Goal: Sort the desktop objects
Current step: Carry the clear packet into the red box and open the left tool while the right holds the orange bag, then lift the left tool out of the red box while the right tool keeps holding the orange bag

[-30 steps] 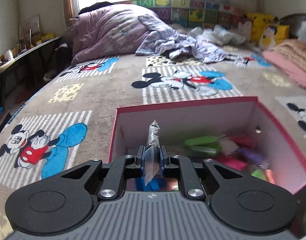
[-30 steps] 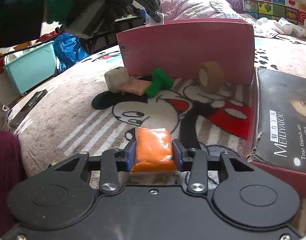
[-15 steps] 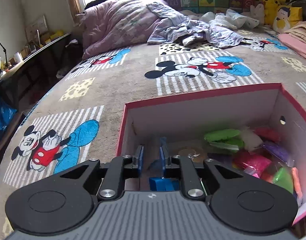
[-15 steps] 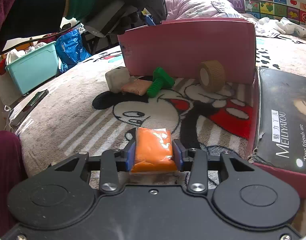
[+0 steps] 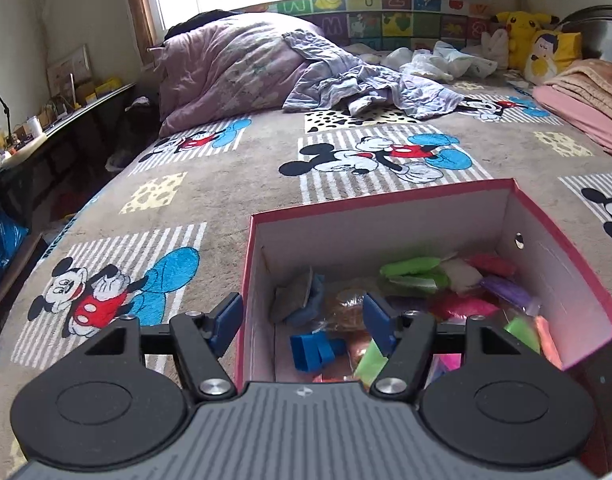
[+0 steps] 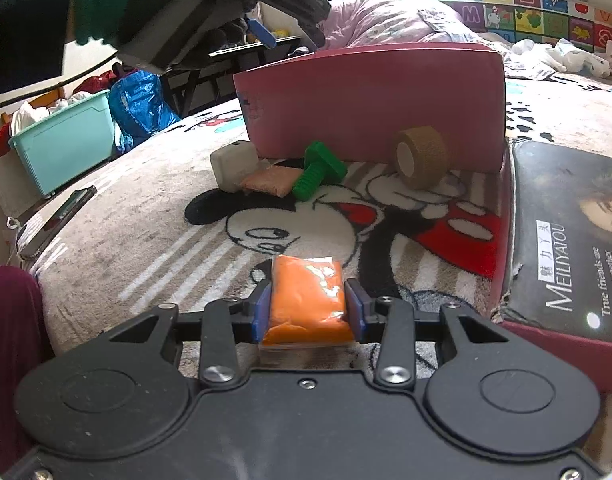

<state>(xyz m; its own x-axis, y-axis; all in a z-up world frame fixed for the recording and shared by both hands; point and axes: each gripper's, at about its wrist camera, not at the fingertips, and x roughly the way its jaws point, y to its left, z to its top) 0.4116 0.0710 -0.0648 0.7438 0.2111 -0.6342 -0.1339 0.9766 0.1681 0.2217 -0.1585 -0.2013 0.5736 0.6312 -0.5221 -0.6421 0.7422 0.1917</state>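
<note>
Looking along the left gripper (image 5: 302, 322), the left wrist view shows its blue pads (image 5: 225, 322) spreading apart with nothing gripped; the near left wall of the pink box (image 5: 386, 205) stands between them. Inside the box lie a grey-and-blue packet (image 5: 296, 294), a blue block (image 5: 316, 350) and many coloured clay packets (image 5: 458, 280), green, white, purple and pink. The box sits on a cartoon-mouse blanket (image 5: 234, 168).

Right wrist view: the right gripper (image 6: 309, 308) is clamped on an orange clay packet (image 6: 308, 300), held just above the blanket (image 6: 146, 208). Against the box's outer wall (image 6: 370, 100) rest a white cube (image 6: 234, 164), a pale orange packet (image 6: 270, 180), a green bolt (image 6: 320, 168) and a tan tape roll (image 6: 420, 154). A gloved hand (image 6: 210, 4) holds the left gripper above the box's rim. The box lid (image 6: 566, 240) lies at right.
</note>
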